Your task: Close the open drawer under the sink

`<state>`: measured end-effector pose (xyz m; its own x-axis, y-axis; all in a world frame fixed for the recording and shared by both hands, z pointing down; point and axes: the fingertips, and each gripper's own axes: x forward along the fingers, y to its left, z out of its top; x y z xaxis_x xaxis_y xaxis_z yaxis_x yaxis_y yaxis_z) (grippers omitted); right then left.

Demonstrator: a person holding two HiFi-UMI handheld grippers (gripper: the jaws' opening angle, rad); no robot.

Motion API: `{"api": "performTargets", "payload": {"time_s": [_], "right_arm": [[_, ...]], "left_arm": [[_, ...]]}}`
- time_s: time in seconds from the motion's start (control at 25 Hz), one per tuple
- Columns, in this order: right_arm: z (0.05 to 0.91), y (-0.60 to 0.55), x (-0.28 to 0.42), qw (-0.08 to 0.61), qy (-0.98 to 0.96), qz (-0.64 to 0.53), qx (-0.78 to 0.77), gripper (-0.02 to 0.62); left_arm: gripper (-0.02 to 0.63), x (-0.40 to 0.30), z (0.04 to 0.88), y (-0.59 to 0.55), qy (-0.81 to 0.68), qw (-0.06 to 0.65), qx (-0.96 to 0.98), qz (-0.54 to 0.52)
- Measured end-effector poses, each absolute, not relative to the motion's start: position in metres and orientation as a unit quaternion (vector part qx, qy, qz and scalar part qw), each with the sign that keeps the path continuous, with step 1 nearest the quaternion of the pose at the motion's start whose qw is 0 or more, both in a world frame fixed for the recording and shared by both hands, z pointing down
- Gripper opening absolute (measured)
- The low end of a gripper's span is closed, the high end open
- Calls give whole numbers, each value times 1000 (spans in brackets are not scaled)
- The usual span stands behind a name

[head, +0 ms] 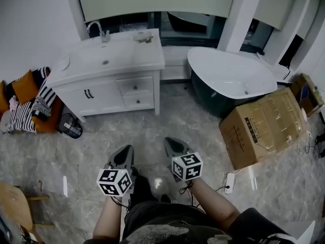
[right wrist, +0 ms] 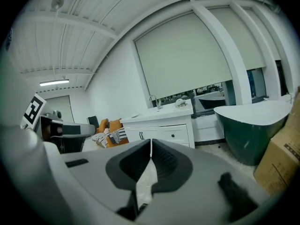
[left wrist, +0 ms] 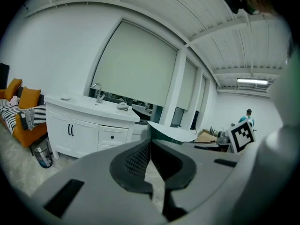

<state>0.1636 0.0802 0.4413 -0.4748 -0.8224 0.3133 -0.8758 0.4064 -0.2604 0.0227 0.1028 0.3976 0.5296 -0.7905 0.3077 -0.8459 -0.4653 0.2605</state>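
The white vanity (head: pixel 109 85) with its sink and tap stands at the far left of the tiled floor. Its two small drawers (head: pixel 136 87) beside the double doors look flush with the front, and no drawer stands out. In the left gripper view the vanity (left wrist: pixel 84 125) lies well ahead, and in the right gripper view the vanity (right wrist: pixel 159 125) is also far off. My left gripper (head: pixel 127 149) and right gripper (head: pixel 172 142) hang side by side close to my body, well short of the vanity. Both point toward it. The left gripper (left wrist: pixel 150 142) and right gripper (right wrist: pixel 151 142) are shut with nothing between the pads.
A dark green bathtub (head: pixel 231 80) stands right of the vanity. A large cardboard box (head: pixel 264 126) sits on the floor at the right, with a power strip (head: pixel 228 183) near my right arm. An orange sofa with striped cloth (head: pixel 25 103) and a small bin (head: pixel 70 126) are at the left.
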Motion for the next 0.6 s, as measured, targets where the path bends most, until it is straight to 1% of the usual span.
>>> {"api": "performTargets", "payload": {"time_s": [0.32,0.6], "right_arm": [[424,109,156,66,-846,167,502,27],[415,123,148,60,-853,155,495,25]], "left_arm": [[15,15,380,131,-500,159,849,58],[14,23,356,154,-474,98,874,28]]}}
